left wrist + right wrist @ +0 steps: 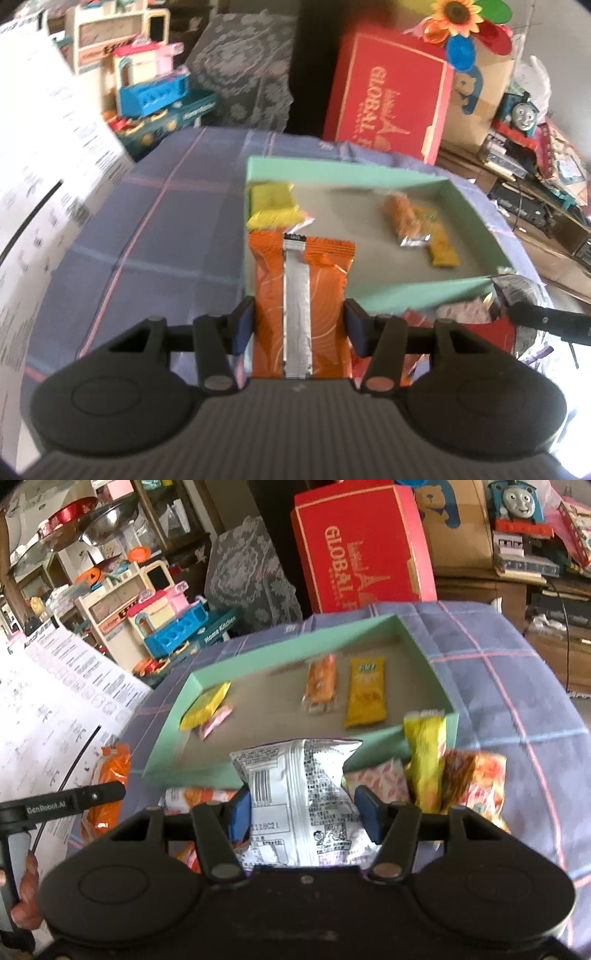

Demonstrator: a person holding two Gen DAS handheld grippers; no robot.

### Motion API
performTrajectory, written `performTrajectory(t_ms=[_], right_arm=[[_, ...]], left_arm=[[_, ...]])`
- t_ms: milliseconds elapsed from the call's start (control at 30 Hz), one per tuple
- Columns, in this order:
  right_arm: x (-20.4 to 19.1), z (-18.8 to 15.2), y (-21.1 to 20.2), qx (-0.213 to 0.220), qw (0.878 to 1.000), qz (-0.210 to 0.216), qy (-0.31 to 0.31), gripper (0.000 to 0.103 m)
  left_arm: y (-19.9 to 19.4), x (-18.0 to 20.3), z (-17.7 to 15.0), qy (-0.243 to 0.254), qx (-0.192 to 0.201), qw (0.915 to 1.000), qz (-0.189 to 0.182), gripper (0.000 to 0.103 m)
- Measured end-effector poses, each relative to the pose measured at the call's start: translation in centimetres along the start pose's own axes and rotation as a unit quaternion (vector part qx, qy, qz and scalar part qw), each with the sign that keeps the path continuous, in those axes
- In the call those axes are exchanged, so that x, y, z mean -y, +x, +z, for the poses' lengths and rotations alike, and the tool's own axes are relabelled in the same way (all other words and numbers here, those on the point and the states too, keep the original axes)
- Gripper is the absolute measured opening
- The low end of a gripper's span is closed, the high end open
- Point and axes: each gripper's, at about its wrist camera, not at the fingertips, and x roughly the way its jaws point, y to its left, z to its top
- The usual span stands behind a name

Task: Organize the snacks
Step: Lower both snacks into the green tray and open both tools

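Left gripper [300, 325] clamped on an orange snack packet [301, 295], silver seam facing up, held over the near left corner of a green tray [369, 170]. In the tray: a yellow packet [271, 206] far left, two orange-yellow snacks [417, 225] right. Checked cloth [147, 221] beneath.

plaid-covered table [517, 686] w/ green tray [173, 746] & loose snack packs [476, 775] beside it.

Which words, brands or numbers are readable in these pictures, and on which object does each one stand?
"GLOBAL": red box, upper word; the lines under it are cut off.
"GenRobot.AI": left gripper, black arm.
"Home Kitchen": teal toy box, faint.
"FMT": yellow snack bar, uncertain.
"118C21": silver snack bag; other print too small.
White printed sheet: too small.
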Motion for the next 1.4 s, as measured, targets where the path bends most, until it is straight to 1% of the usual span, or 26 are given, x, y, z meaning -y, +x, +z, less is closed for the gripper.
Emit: performTrajectory(t_ms=[167, 300, 400, 467, 567, 667, 733, 800, 867, 967, 1033, 1200, 1300, 1400], right_arm=[[1.2, 2.3, 0.5, 0.016, 1.0, -0.015, 0.01, 0.058], [2.1, 3.9, 0.8, 0.021, 0.999, -0.007, 0.031, 0.058], [2.1, 4.1, 0.9, 0.018, 0.999, -0.003, 0.027, 0.058], [2.1, 3.9, 1.0, 0.009, 1.0, 0.001, 0.024, 0.058], [1.8, 2.7, 1.5, -0.017, 1.0, 0.008, 0.021, 0.058], [1.7, 1.1, 2.6, -0.049, 0.999, 0.0, 0.014, 0.058], [2.0, 0.2, 3.3, -0.067, 0.997, -0.004, 0.026, 0.058], [2.7, -0.1, 3.4, -0.075, 0.996, 0.007, 0.054, 0.058], [3.0, -0.3, 3.3, -0.072, 0.996, 0.004, 0.06, 0.058], [2.7, -0.3, 2.8, -0.055, 0.997, -0.019, 0.042, 0.058], [2.6, 0.3, 2.2, -0.046, 0.998, -0.014, 0.039, 0.058], [2.4, 3.1, 1.0, -0.014, 1.0, -0.014, 0.024, 0.058], [2.9, 5.2, 1.1, 0.006, 0.999, -0.024, 0.023, 0.058], [3.3, 7.3, 2.0, 0.019, 0.999, -0.032, 0.019, 0.058]], left_arm=[[1.9, 1.9, 3.0, 0.014, 0.007, 0.9998, -0.013, 0.05], [4.1, 2.5, 4.7, 0.002, -0.006, 0.9998, -0.021, 0.05], [4.8, 2.8, 5.1, 0.003, -0.01, 0.9996, -0.025, 0.05], [5.0, 2.8, 4.9, 0.005, -0.014, 0.9995, -0.027, 0.051], [5.3, 2.5, 4.4, 0.003, -0.021, 0.9994, -0.027, 0.051], [5.3, 2.2, 3.8, -0.001, -0.027, 0.9994, -0.023, 0.051], [5.1, 1.9, 3.6, -0.004, -0.028, 0.9994, -0.022, 0.051], [4.8, 1.8, 3.5, -0.005, -0.026, 0.9994, -0.021, 0.051], [4.6, 1.7, 3.5, -0.003, -0.023, 0.9995, -0.021, 0.051], [4.4, 1.9, 3.5, -0.001, -0.019, 0.9996, -0.021, 0.051], [4.5, 2.1, 3.6, 0.002, -0.019, 0.9996, -0.02, 0.051], [4.9, 2.2, 4.8, 0.005, -0.011, 0.9998, -0.015, 0.051], [5.3, 2.1, 6.2, 0.001, -0.002, 0.9999, -0.01, 0.051], [6.4, 1.9, 8.0, -0.014, -0.004, 0.9998, -0.015, 0.051]])
